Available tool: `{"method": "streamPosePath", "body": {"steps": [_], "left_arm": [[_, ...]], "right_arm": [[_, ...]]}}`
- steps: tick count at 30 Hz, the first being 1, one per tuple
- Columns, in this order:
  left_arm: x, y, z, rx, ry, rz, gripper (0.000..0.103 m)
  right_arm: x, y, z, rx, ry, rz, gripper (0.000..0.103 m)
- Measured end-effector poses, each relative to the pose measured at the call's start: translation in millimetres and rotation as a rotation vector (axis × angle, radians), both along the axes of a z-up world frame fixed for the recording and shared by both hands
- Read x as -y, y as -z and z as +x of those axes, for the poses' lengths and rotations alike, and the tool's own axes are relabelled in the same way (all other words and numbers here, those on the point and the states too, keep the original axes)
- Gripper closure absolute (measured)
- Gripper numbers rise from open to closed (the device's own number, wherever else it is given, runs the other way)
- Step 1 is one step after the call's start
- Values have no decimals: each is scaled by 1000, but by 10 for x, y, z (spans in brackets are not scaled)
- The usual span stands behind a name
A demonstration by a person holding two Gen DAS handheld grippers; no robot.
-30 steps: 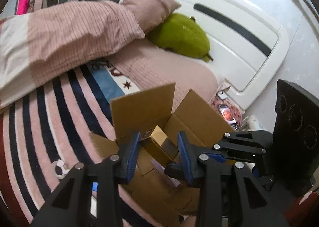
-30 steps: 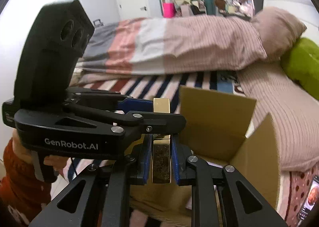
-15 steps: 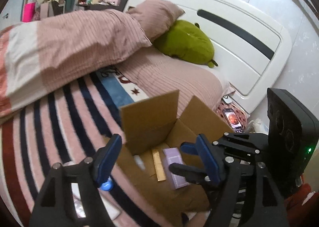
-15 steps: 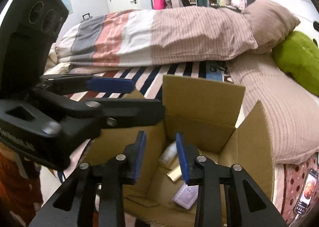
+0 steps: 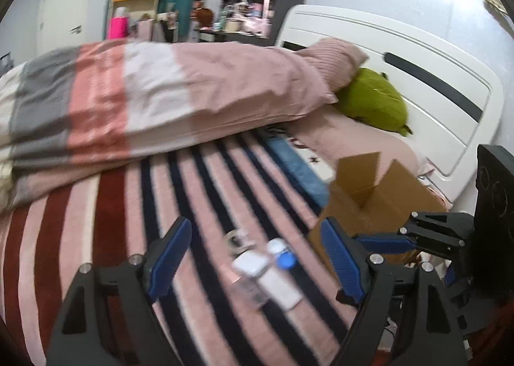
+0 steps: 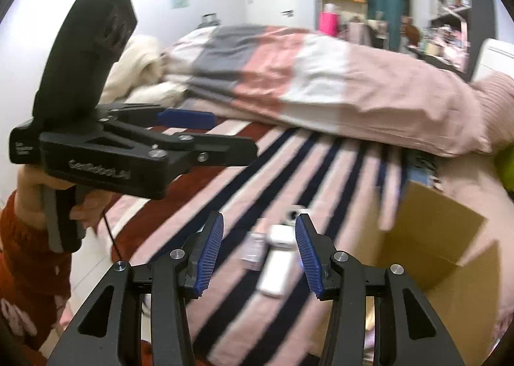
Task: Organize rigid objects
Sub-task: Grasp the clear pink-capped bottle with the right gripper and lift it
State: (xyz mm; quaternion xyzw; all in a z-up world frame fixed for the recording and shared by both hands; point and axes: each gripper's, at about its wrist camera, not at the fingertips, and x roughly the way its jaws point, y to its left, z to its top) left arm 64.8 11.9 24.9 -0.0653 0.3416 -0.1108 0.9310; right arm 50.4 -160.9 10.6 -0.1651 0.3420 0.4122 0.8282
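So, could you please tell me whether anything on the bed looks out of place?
Yes: several small items lie loose on the striped blanket, beside the open cardboard box rather than inside it. Blur hides what they are.

one cardboard box (image 5: 382, 202), two tongs (image 5: 253, 250) (image 6: 258, 247), one green plush (image 5: 372, 102), one striped duvet (image 5: 160, 102)

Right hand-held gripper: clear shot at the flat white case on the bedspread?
Probably yes. The right hand-held gripper is empty, jaws opening, and the flat white case lies uncovered ahead between them; only a clear box sits close beside it.
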Motion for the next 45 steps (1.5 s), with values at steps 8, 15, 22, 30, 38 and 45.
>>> {"method": "streamPosePath", "body": {"steps": [8, 15, 22, 30, 38, 45], "left_arm": [[-543, 621, -222, -69, -111, -21, 23], [-721, 1022, -303, -133, -138, -57, 23], [-747, 1188, -319, -164, -142, -79, 23], [-635, 1139, -246, -164, -105, -118, 23], [-303, 817, -120, -121, 16, -206, 23], [95, 434, -11, -61, 137, -265, 57]], "right_arm": [[-461, 734, 145, -126, -4, -102, 60], [-577, 1329, 517, -159, 89, -200, 60], [-621, 1538, 730, -226, 111, -209, 73], [-548, 1342, 637, -209, 93, -139, 80], [-415, 696, 231, -151, -13, 1, 81], [-106, 272, 114, -79, -3, 77, 81]]}}
